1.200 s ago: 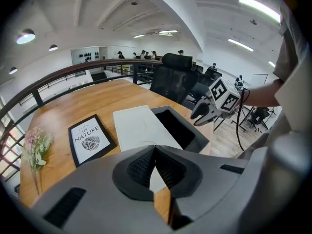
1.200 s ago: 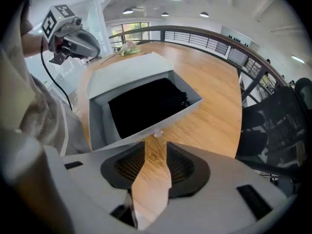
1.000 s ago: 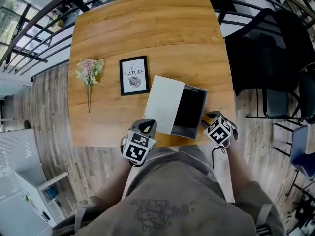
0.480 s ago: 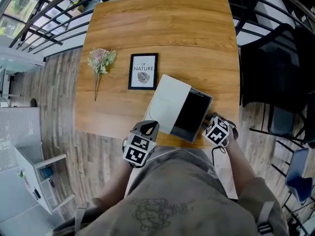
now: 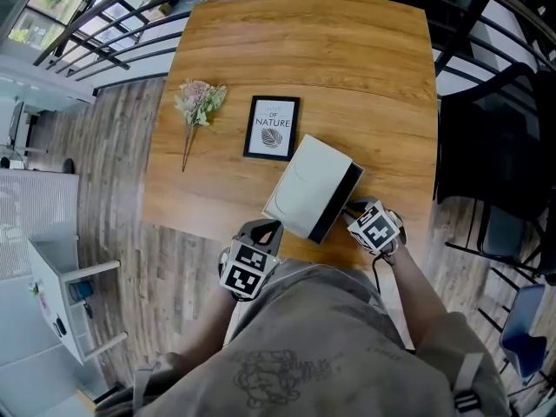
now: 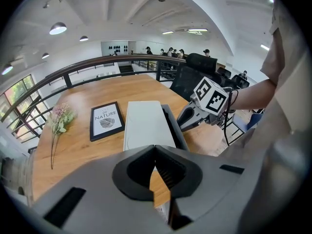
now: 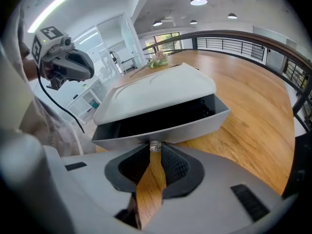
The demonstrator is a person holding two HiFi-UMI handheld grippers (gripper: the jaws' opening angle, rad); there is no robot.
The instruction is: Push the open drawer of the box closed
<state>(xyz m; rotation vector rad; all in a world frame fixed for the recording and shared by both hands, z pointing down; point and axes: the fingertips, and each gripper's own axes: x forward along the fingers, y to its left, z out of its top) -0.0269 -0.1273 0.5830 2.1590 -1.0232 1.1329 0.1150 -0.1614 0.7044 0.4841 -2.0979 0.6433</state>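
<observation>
A white box (image 5: 306, 183) lies slanted on the wooden table (image 5: 365, 68), near its front edge. Its dark drawer (image 5: 341, 200) sticks out a short way on the right side. In the right gripper view the drawer front (image 7: 195, 123) carries a small metal knob (image 7: 155, 146). My right gripper (image 7: 155, 149) is closing, its tips pressing on that knob from both sides. My left gripper (image 5: 263, 229) hangs shut and empty by the table's front edge, just short of the box's near corner.
A framed "NATURE" print (image 5: 272, 129) and a small dried flower bunch (image 5: 198, 104) lie left of the box. A black chair (image 5: 495, 137) stands to the right of the table. A dark railing (image 5: 104, 37) runs behind it.
The drawer has slid from wide open to mostly inside the box, with my right gripper following it leftward. The left gripper has stayed put.
</observation>
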